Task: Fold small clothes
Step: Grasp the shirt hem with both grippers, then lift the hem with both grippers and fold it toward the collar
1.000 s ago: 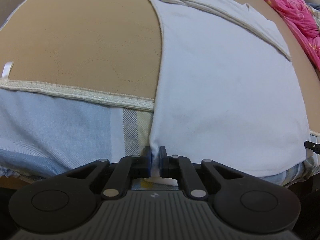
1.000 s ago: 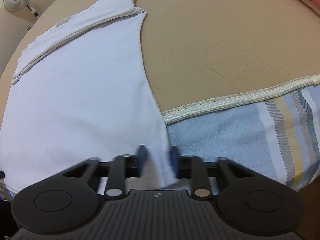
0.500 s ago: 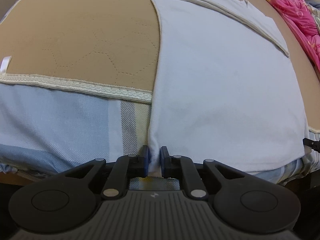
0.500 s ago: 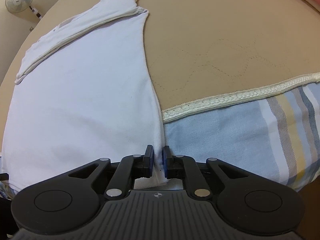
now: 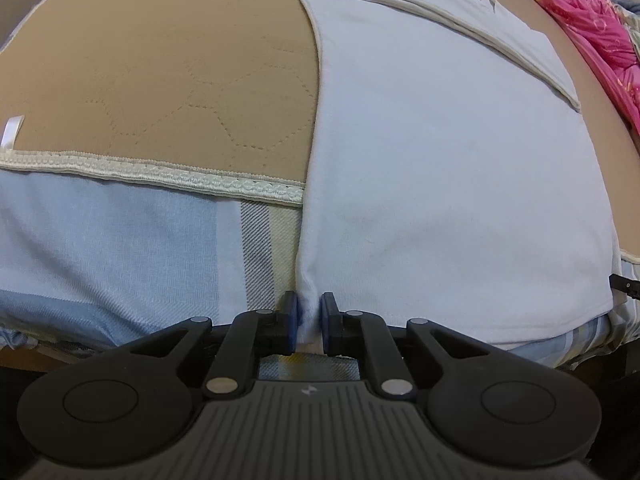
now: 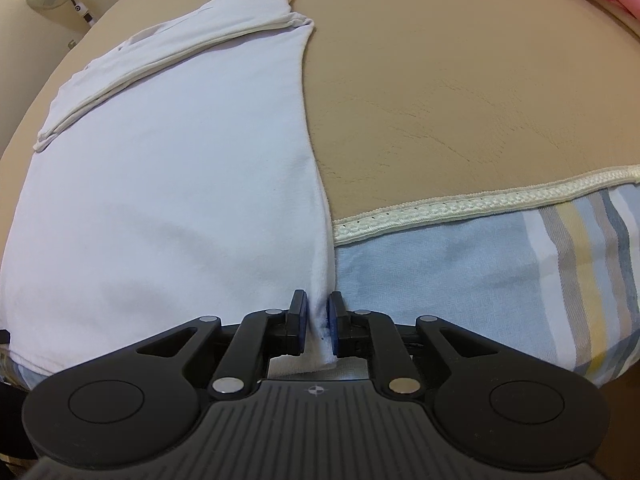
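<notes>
a wide bed with a tan quilted mattress pad point(image 5: 168, 80) carries a white cotton t-shirt point(image 5: 440, 168), spread flat with its far part already folded across in a band and its near hem hanging over the cream-trimmed edge onto the blue striped sheet point(image 5: 120, 256). a crumpled pink floral cloth point(image 5: 592, 20) lies at the far side, well apart. the left claw point(image 5: 307, 320) is pinched closed on one near hem corner, and the right claw point(image 6: 318, 326) is pinched closed on the other, cloth bunched between the blue pads point(image 6: 333, 322). to my eye the step is carrying the hem up toward the folded band. best to raise both corners level and together, keep the hem taut between them, and lay it down square, so no crease drags in.
</notes>
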